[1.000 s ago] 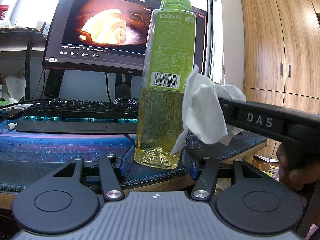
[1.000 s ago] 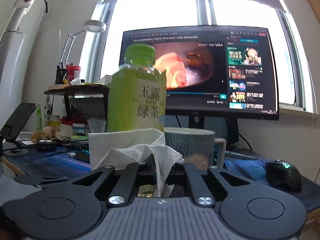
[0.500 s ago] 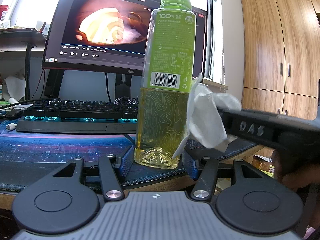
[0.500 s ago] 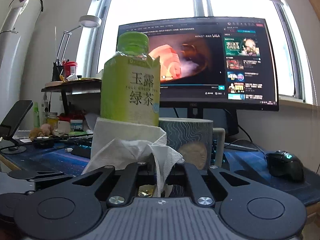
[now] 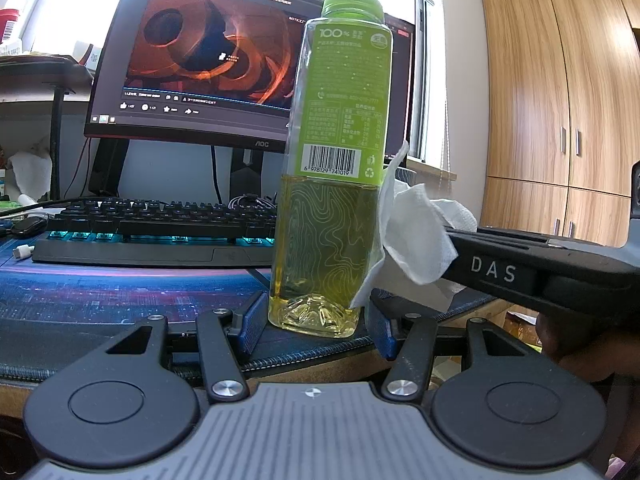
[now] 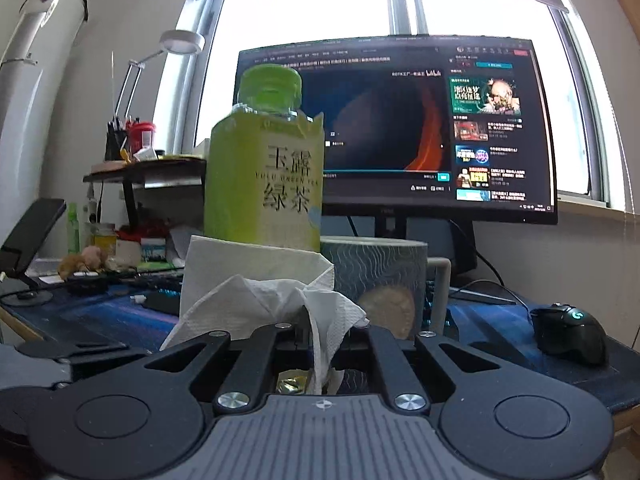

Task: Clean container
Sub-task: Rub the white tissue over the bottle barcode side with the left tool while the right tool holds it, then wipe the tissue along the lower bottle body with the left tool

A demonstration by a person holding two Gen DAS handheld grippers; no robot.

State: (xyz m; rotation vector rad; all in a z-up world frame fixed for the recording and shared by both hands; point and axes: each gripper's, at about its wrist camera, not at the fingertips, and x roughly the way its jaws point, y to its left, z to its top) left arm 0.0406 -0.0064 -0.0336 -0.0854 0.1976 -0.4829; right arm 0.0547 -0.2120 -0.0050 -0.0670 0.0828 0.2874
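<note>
Left gripper [image 5: 316,322] clamped around bottle [image 5: 332,184] base. Right gripper [image 6: 320,336] pinched on tissue [image 6: 260,292], pressed against bottle's side ahead.

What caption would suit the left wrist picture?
Left gripper steadies a green tea bottle while the right gripper presses a white tissue against its side.

A home desk by a bright window: a monitor [image 5: 224,60] playing a video, a backlit keyboard [image 5: 160,228], a mouse [image 6: 570,334], a desk lamp [image 6: 182,42] and wooden wardrobe doors [image 5: 560,92] show it.
</note>
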